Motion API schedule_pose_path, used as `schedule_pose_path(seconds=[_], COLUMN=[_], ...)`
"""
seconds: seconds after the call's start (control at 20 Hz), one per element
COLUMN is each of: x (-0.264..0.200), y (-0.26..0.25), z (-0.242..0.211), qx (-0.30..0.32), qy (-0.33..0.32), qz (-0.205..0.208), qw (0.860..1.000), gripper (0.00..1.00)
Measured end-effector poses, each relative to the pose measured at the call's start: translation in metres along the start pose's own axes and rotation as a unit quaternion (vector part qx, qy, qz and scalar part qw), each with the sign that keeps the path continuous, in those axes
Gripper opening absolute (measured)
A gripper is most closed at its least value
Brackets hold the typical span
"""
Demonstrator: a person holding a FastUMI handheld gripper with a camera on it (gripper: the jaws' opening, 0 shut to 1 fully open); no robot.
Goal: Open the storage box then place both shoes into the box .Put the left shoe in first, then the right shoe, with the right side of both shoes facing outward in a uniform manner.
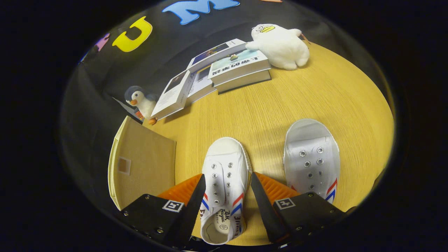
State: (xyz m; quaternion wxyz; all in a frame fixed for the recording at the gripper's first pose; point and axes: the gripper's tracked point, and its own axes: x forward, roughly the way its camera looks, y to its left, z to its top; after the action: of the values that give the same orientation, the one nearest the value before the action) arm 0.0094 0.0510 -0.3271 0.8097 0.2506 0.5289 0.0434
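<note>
The wooden table (280,101) holds the storage box (143,168) left of the fingers, lid apparently shut, and the right shoe (311,157) on the other side. The gripper (227,199) straddles the left shoe (225,182), jaws open and seemingly not pressing; close evenly on its mid-sides before lifting.

Wooden table (297,101) and its load.
On it: two white shoes (225,182) (311,157), books (224,70), two plush toys (280,45) (141,101), beige box (143,168).
</note>
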Motion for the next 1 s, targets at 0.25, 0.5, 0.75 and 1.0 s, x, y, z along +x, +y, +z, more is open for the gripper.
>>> schedule_pose_path(seconds=[0.25,0.5,0.75,1.0], x=[0.007,0.01,0.002,-0.016], y=[-0.007,-0.017,-0.021,0.004], z=[-0.021,-0.025,-0.024,-0.013], qx=[0.001,0.013,0.053,0.069], qy=[0.034,0.038,0.043,0.044], qz=[-0.013,-0.033,-0.034,-0.002], qw=[0.999,0.999,0.997,0.997], gripper=[0.7,0.49,0.01,0.01])
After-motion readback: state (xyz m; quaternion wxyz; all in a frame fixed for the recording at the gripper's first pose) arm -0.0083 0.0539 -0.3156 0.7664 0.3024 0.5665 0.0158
